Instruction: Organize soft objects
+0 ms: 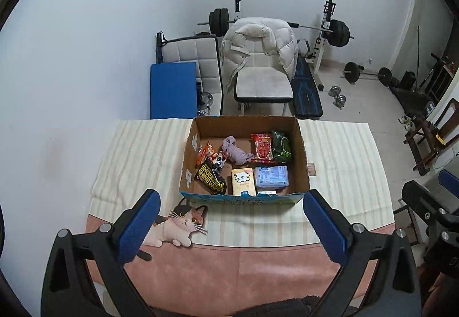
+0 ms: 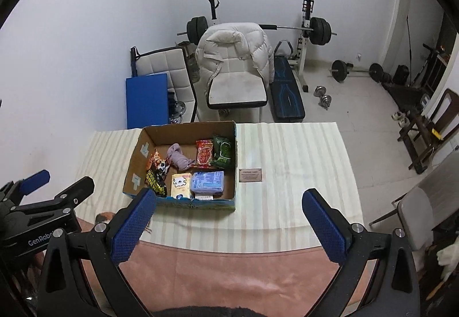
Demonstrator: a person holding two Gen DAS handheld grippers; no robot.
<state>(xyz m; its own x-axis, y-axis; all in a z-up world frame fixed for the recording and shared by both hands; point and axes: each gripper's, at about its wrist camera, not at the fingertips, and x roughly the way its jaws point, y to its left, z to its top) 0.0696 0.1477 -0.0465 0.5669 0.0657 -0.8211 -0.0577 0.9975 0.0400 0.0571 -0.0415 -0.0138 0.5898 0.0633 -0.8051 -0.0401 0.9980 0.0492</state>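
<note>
An open cardboard box (image 1: 304, 156) (image 2: 134, 168) stands on the table's striped cloth. Inside lie a purple cloth (image 1: 233, 152) (image 2: 179, 158), a red snack pack (image 1: 262, 146) (image 2: 204, 152), a dark green pack (image 1: 282, 146) (image 2: 223, 152), a blue tissue pack (image 1: 271, 176) (image 2: 208, 182), a yellow pack (image 1: 243, 181) (image 2: 180, 185), a black wipes pack (image 1: 210, 180) (image 2: 156, 182) and an orange snack bag (image 1: 210, 155) (image 2: 157, 162). My left gripper (image 1: 229, 216) is open and empty, just short of the box. My right gripper (image 2: 229, 216) is open and empty, in front of the box's right corner.
The table (image 1: 229, 265) has a pink cloth with a cat print (image 1: 178, 223) at its near edge. A small card (image 2: 250, 175) lies right of the box. Beyond the table stand a chair with a white jacket (image 1: 258, 50), a blue mat (image 1: 172, 90) and weight equipment (image 1: 335, 33).
</note>
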